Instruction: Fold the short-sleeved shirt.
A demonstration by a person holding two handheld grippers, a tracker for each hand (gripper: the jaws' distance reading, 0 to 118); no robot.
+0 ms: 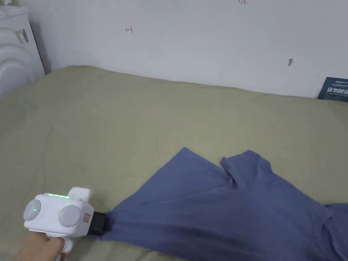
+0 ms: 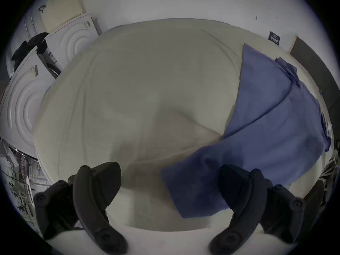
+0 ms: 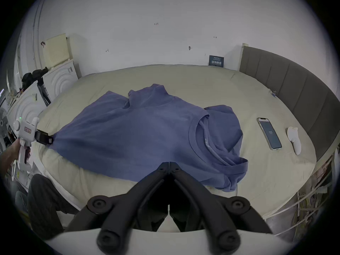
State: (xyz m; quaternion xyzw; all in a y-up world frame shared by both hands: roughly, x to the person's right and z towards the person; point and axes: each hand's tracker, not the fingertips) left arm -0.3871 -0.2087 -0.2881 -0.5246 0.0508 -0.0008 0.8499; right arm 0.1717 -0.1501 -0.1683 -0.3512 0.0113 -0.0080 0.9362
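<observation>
Two jaws of the left gripper [image 2: 169, 191] stood wide apart in its own view, with the near corner of the blue shirt [image 2: 266, 130] lying flat between them and reaching under the right-hand jaw. Nothing was pinched there. In the head view, the same gripper [image 1: 103, 222], held by a hand [image 1: 37, 246], had its black tip right at that corner, and the shirt [image 1: 221, 210] narrowed toward it with creases fanning away. Whether the cloth was caught could not be told from that angle.

The right gripper [image 3: 168, 164] had its jaws pressed together tip to tip, empty, hanging over the near edge of the shirt [image 3: 138, 135]. Whether it touched the cloth could not be told.

The right gripper view took in the whole shirt, spread across the olive-green bed [image 3: 184, 76] with the collar [image 3: 202, 139] toward the right and one sleeve bunched and folded over beside it. It also showed the left gripper [image 3: 48, 140] at the far left corner, a phone [image 3: 269, 133] and a small white object [image 3: 294, 139] lying apart on the sheet, and a grey headboard [image 3: 294, 86]
</observation>
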